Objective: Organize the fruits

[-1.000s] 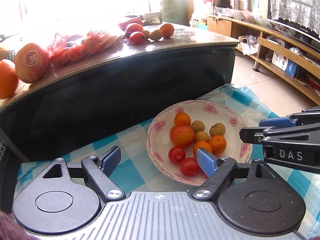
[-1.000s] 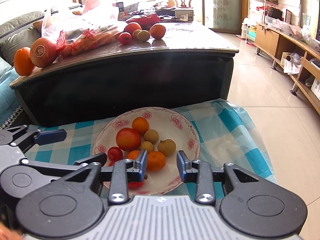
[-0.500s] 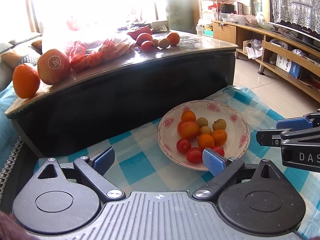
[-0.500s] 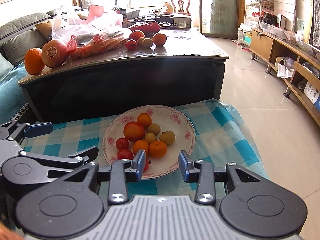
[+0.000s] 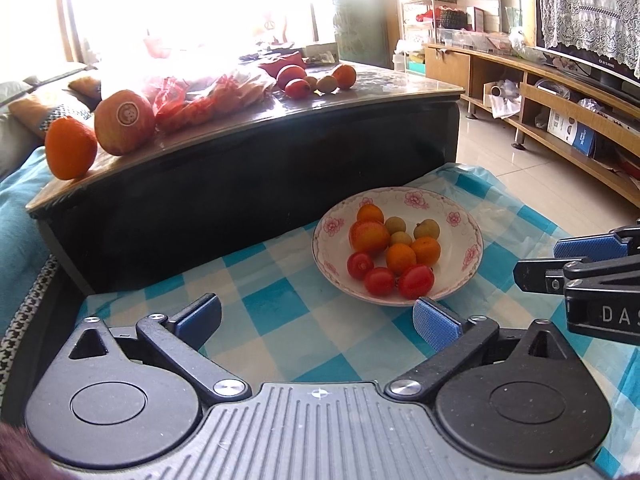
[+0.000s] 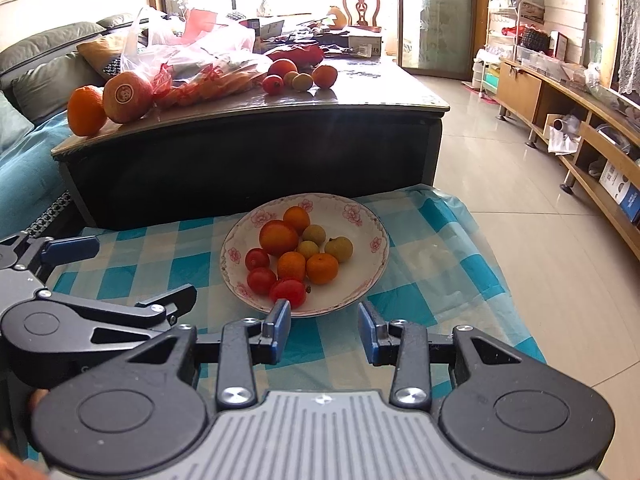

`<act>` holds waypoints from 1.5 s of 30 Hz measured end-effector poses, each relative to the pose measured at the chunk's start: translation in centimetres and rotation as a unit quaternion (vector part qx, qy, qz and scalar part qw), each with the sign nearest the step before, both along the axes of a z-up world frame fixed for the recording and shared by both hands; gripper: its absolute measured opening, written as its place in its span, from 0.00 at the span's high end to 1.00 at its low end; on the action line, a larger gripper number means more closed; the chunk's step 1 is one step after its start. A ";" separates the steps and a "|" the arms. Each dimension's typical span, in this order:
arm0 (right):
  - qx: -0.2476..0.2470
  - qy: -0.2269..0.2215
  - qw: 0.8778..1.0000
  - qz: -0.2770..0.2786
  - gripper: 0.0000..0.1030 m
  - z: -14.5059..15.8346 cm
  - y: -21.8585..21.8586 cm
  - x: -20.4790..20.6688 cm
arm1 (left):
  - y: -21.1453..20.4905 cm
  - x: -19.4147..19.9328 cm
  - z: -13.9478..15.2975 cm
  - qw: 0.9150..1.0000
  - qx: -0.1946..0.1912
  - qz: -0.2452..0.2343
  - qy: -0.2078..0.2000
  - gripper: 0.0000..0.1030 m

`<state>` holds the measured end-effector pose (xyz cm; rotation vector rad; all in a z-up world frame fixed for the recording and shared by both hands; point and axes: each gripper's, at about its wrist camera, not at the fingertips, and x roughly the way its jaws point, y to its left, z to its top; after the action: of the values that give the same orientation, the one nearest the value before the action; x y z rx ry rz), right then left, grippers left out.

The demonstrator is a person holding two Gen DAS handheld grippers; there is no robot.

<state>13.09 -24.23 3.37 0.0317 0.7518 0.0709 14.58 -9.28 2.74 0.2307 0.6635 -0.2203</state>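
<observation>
A white flowered plate (image 5: pixel 460 210) (image 6: pixel 362 222) rests on the blue checked cloth (image 5: pixel 276 304). It holds a large orange-red fruit (image 5: pixel 369 236), small oranges (image 5: pixel 426 250), longans (image 5: pixel 426 229) and three cherry tomatoes (image 5: pixel 416 281). My left gripper (image 5: pixel 316 316) hovers short of the plate's near-left side. Its jaws are opening wide, with only cloth between them. My right gripper (image 6: pixel 324 322) is just short of the plate's near rim, open a little, with nothing between its pads. Each gripper also shows at the other view's edge.
Behind the plate stands a dark coffee table (image 6: pixel 248 148). It carries an orange (image 6: pixel 86 110), a stickered round fruit (image 6: pixel 126 96), a red plastic bag (image 6: pixel 200 80) and a cluster of small fruits (image 6: pixel 300 76). A sofa is at left, tiled floor and low shelves at right.
Both grippers have drawn back from the plate, which now looks smaller and farther off. The left jaws have spread wider. The right jaws have widened slightly.
</observation>
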 end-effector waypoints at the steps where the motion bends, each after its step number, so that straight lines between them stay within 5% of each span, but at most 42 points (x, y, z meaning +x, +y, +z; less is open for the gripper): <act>1: 0.000 -0.001 1.000 0.000 0.61 0.1 0.0 -0.3 | 0.1 -0.3 0.0 1.000 -0.001 0.001 0.001 0.00; 45: -0.022 0.017 1.000 0.005 0.57 -0.3 3.0 -11.4 | 2.8 -10.0 -0.4 0.999 -0.014 -0.001 0.045 0.00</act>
<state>1.68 -21.20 3.07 -0.0132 0.7877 0.0636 4.56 -6.47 2.35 0.1957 0.7490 -0.2419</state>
